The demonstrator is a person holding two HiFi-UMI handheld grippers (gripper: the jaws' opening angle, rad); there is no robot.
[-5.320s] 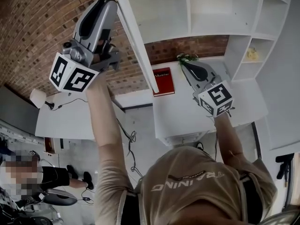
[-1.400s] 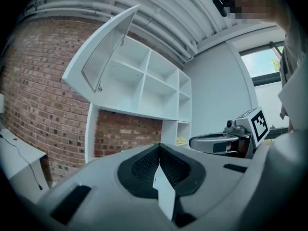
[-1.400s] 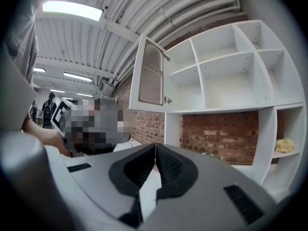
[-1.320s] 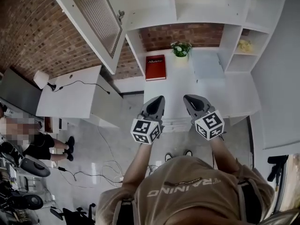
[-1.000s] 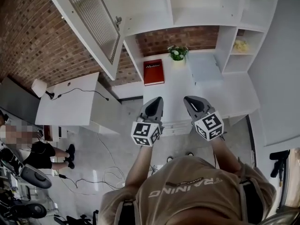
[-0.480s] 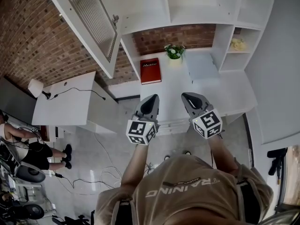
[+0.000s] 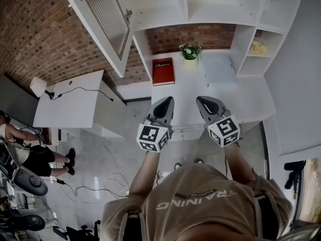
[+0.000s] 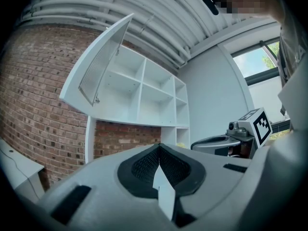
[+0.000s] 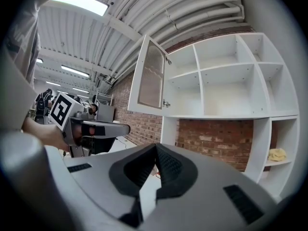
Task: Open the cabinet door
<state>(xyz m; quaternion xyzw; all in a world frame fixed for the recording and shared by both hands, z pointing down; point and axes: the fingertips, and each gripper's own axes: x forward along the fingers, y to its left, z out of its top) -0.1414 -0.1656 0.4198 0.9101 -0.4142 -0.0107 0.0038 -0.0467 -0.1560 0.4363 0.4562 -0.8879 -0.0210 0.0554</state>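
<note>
The white cabinet door [image 7: 103, 19] with its ribbed glass panel stands swung wide open at the upper left, away from the empty white shelves [image 7: 220, 1]. It also shows in the left gripper view as the door [image 8: 103, 61] and in the right gripper view as the door [image 9: 153, 76] with a small knob [image 9: 166, 103]. My left gripper [image 7: 167, 101] and right gripper [image 7: 204, 102] hang side by side low in front of the person, far below the door. Both are shut and hold nothing, with the left gripper [image 8: 159, 150] and right gripper [image 9: 155, 150] jaws pressed together.
A red book [image 7: 162, 71] and a small potted plant [image 7: 189, 50] sit on the white counter [image 7: 246, 99] under the shelves. A yellow object [image 7: 257, 46] lies in a right-hand cubby. A white desk [image 7: 75, 104] with a lamp [image 7: 37, 86] stands left; a person [image 7: 22, 144] is beyond it.
About five seconds ago my left gripper was up at the door's edge; it has since come down beside the right one and the door stands wider open. Over the last second both grippers barely moved.
</note>
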